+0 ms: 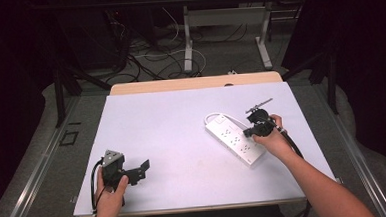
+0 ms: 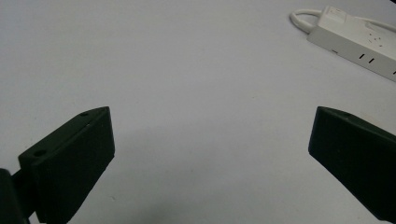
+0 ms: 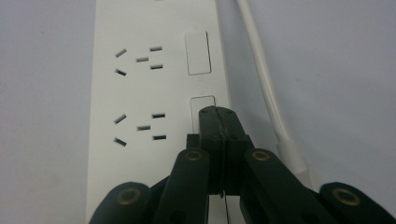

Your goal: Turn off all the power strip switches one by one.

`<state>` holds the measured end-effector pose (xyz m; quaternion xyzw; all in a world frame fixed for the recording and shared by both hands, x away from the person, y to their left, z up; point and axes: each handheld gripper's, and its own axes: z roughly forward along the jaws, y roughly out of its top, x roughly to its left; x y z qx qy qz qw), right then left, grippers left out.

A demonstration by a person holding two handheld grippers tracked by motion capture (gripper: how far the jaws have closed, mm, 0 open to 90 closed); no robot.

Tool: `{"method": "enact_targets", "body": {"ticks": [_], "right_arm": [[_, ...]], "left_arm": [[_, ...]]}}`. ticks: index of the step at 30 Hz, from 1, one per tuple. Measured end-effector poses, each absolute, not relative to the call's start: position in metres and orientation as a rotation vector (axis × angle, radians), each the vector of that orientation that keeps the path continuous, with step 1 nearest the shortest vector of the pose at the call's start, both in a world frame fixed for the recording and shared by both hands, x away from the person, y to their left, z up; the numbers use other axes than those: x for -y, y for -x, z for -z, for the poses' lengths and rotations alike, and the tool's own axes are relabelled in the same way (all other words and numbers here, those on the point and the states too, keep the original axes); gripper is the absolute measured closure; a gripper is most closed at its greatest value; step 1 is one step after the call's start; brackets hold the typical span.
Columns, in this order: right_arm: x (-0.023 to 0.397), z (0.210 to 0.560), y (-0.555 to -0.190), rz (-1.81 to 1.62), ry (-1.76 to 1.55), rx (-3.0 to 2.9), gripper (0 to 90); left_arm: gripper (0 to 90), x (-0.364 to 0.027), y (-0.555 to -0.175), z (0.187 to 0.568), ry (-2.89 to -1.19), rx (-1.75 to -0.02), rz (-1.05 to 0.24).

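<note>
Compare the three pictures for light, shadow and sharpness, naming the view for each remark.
High view: the white table is evenly lit, the surroundings dark, and the picture is soft. Left gripper view: the open left gripper looms blurred at the bottom, with a faint shadow beneath, and the power strip lies far off. Right gripper view: the strip's slots are sharp, with no glare, and the shut right gripper is crisp.

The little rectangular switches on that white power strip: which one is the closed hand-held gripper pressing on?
The nearer switch, right under the shut tips of the right hand-held gripper. The other switch on the power strip lies farther along, untouched.
</note>
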<state>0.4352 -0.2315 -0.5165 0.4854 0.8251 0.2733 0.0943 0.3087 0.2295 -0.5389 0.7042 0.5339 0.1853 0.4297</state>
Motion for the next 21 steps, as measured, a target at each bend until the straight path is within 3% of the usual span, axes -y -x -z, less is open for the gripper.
{"method": "enact_targets", "body": {"ticks": [21], "right_arm": [[0.240, 0.511, -0.425, -0.791, -1.407, -2.465, 90.0]], "left_arm": [[0.3, -0.229, -0.308, 0.539, -1.755, -1.333, -0.463]]}}
